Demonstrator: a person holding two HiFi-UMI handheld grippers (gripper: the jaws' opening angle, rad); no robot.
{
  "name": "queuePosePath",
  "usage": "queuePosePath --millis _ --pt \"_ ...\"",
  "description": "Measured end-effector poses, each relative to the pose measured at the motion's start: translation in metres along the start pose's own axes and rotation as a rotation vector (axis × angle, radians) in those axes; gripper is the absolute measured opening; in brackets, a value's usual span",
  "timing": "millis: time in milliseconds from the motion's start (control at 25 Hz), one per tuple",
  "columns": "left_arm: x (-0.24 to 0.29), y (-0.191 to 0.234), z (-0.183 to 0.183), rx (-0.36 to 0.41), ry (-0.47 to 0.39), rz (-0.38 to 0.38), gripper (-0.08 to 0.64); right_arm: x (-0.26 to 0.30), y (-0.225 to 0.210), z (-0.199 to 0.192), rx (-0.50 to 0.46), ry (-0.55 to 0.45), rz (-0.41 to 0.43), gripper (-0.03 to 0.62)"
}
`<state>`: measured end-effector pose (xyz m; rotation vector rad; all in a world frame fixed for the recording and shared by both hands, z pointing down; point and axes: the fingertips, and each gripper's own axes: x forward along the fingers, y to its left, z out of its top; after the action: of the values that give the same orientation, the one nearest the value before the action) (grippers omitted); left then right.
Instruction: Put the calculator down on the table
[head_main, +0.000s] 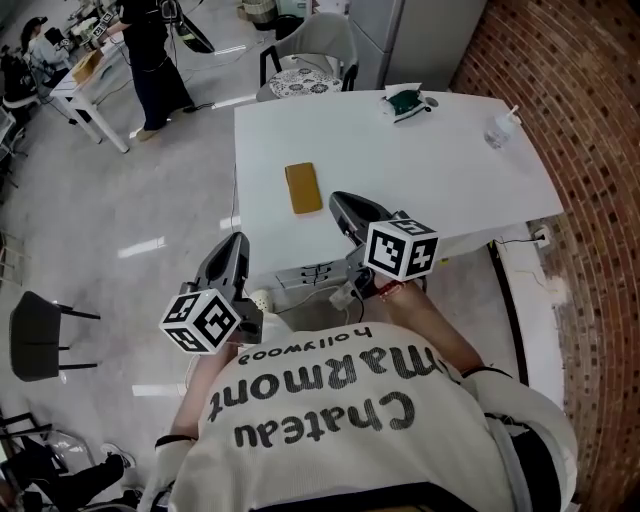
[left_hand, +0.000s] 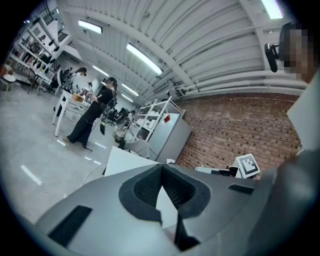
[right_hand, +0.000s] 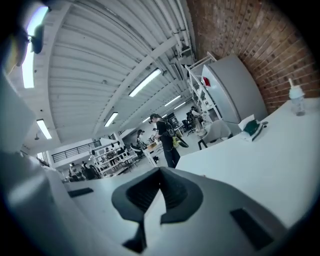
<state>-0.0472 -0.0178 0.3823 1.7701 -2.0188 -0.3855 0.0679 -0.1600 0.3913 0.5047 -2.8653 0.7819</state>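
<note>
A flat mustard-yellow calculator (head_main: 303, 187) lies on the white table (head_main: 430, 170), near its front left part. My right gripper (head_main: 338, 201) hovers at the table's front edge, just right of the calculator and apart from it, its jaws shut with nothing between them. In the right gripper view the right gripper's tips (right_hand: 160, 170) meet against the bare table top (right_hand: 250, 160). My left gripper (head_main: 237, 243) is off the table's left front corner, over the floor. Its tips (left_hand: 161, 166) also meet, and it holds nothing.
A green and white object (head_main: 405, 102) and a clear plastic bottle (head_main: 500, 127) stand at the table's far side. A grey chair (head_main: 305, 60) is behind the table, a black chair (head_main: 40, 335) at the left. A brick wall (head_main: 580, 150) runs along the right. A person (head_main: 155, 50) stands far left.
</note>
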Motion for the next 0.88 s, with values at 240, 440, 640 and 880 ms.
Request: queuePosePath --millis 240,440,640,880 --pt "-0.005 0.0 -0.008 -0.01 -0.006 0.008 0.002 -0.005 -0.004 -0.01 -0.041 0.013 -0.021 0.002" --pt "-0.01 0.0 -0.014 -0.012 0.002 0.014 0.002 -0.006 -0.007 -0.017 -0.046 0.031 -0.023 0.002" --pt "-0.012 0.003 -0.017 -0.02 0.006 0.027 0.002 -0.004 -0.011 -0.025 -0.038 0.055 -0.023 0.002" --pt "-0.007 0.003 -0.017 -0.022 0.004 0.03 0.002 -0.004 -0.014 -0.028 -0.044 0.07 -0.024 0.002"
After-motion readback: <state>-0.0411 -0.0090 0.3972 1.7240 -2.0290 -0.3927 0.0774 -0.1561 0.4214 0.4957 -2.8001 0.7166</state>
